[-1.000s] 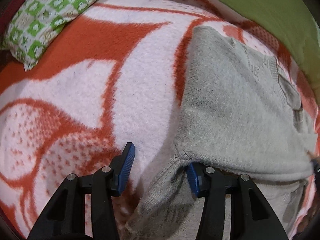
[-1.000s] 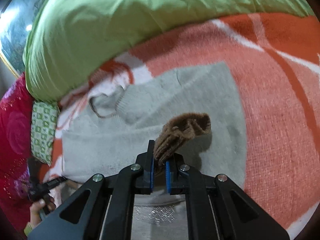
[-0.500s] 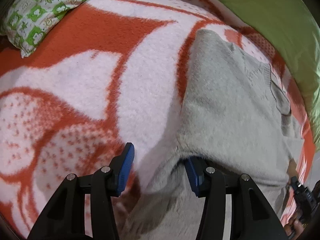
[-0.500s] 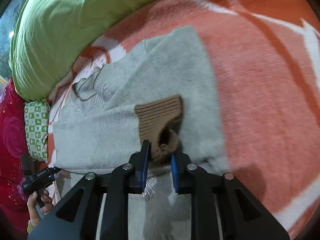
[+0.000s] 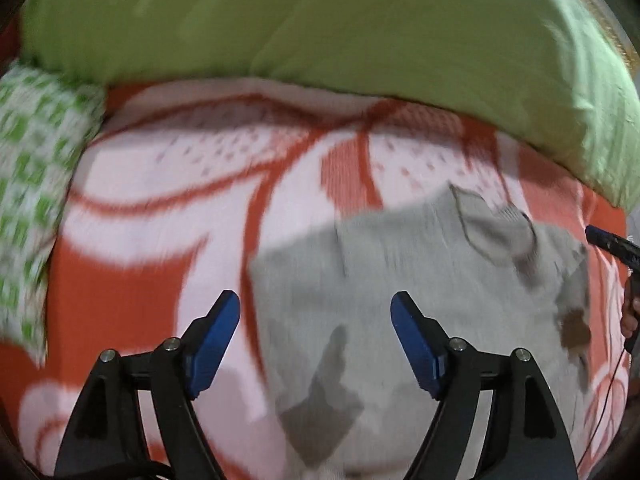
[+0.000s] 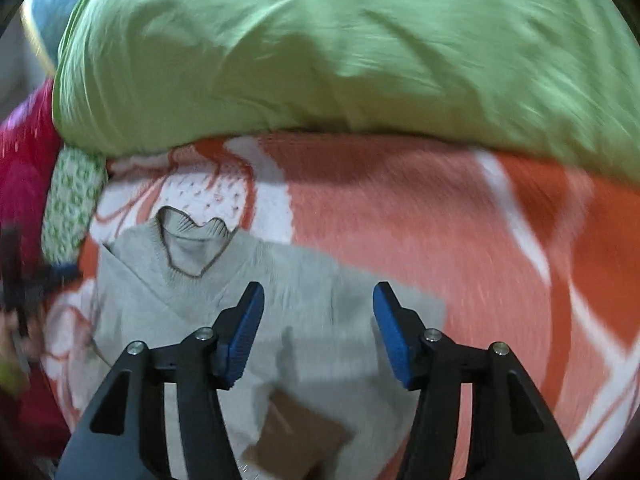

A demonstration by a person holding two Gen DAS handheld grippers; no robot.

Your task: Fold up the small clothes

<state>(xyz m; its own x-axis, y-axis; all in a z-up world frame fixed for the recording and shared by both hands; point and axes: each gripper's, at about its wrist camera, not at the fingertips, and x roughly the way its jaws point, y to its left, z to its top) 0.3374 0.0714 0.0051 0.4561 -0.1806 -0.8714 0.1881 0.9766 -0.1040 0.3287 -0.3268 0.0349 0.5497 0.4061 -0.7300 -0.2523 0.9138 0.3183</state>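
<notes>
Your left gripper and right gripper have just been opening and now hold nothing, with the grey sweater lying flat on the orange and white blanket, just below the big green pillow. The sweater looks soft, light and floppy, so pinch it at an edge or by the brown cuff. The green pillow and the small checked pillow sit close by, so they may get in your way.
</notes>
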